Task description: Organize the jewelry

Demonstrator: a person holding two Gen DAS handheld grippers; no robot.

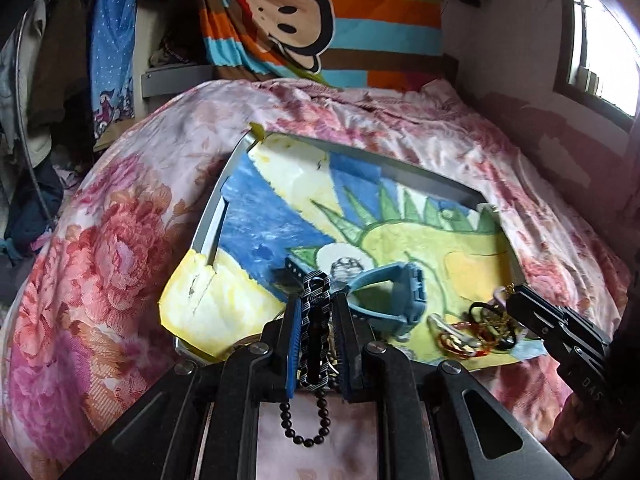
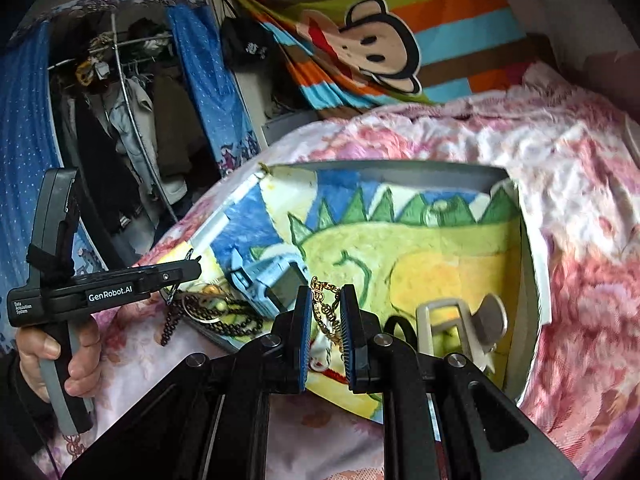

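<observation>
A grey tray lined with a dinosaur drawing lies on the bed. My left gripper is shut on a dark link chain, and a loop of black beads hangs from the chain below the pads. Just beyond it in the tray are a blue watch and a heap of rings and hair ties. My right gripper is shut on a gold chain, raised over the tray beside a grey hair claw. The right wrist view shows the left gripper held by a hand, with its chain dangling.
A pink floral bedcover surrounds the tray. A striped monkey-print blanket hangs at the head of the bed. An open wardrobe with clothes stands to the left, and a window is on the right wall.
</observation>
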